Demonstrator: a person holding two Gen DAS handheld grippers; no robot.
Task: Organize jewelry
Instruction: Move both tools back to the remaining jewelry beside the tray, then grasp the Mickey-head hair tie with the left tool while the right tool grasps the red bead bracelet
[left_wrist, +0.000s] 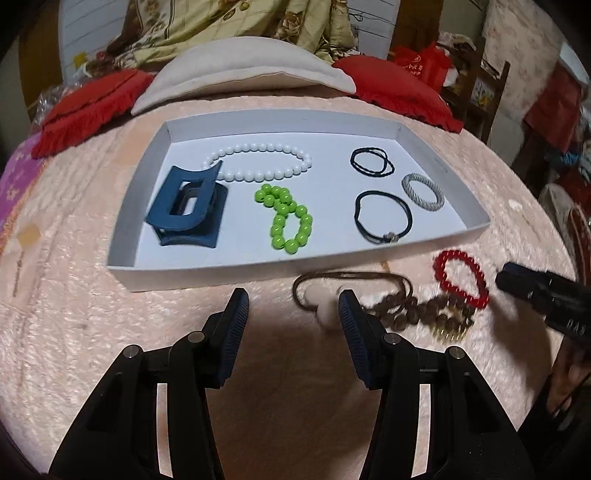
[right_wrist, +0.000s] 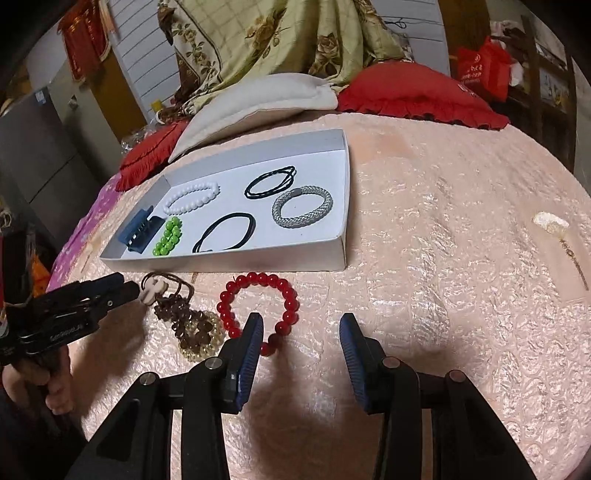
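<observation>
A white tray (left_wrist: 122, 218) (right_wrist: 341, 221) lies on a pink bedspread. It holds a blue hair claw (left_wrist: 184, 205), a white bead bracelet (left_wrist: 258, 162), a green bead bracelet (left_wrist: 290, 218), black hair ties (left_wrist: 382, 218) and a silver woven bracelet (right_wrist: 303, 206). In front of the tray lie a red bead bracelet (right_wrist: 258, 306) (left_wrist: 461, 277) and a brown bead necklace with cord (right_wrist: 184, 317) (left_wrist: 399, 306). My left gripper (left_wrist: 293, 310) (right_wrist: 127, 286) is open and empty beside the necklace. My right gripper (right_wrist: 301, 332) is open and empty, its left finger over the red bracelet.
A beige pillow (left_wrist: 243, 70) and red cushions (left_wrist: 85, 110) (right_wrist: 417, 96) lie behind the tray. A small pale ornament with a chain (right_wrist: 554, 229) lies on the bedspread to the right. A floral quilt (right_wrist: 277, 40) is piled at the back.
</observation>
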